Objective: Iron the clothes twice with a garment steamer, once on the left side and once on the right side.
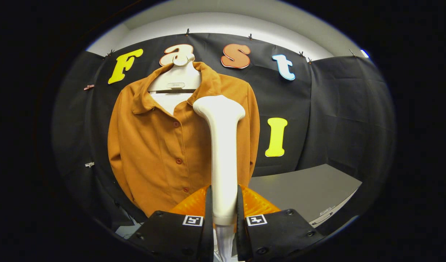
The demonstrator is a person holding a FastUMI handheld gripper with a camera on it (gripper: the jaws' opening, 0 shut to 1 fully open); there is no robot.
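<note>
An orange-brown button shirt hangs on a white hanger against the black cloth wall. A white garment steamer stands upright between my fingers, its handle clamped from both sides. Its wide head is up near the shirt's collar, over the shirt's right half as I look at it. My gripper is shut on the steamer's handle, low in front of the shirt's hem. Whether the head touches the cloth I cannot tell.
A grey table top stretches to the right behind the fingers, its front edge at the lower right. Black cloth wall surrounds the booth. Small clips sit on the wall left of the shirt.
</note>
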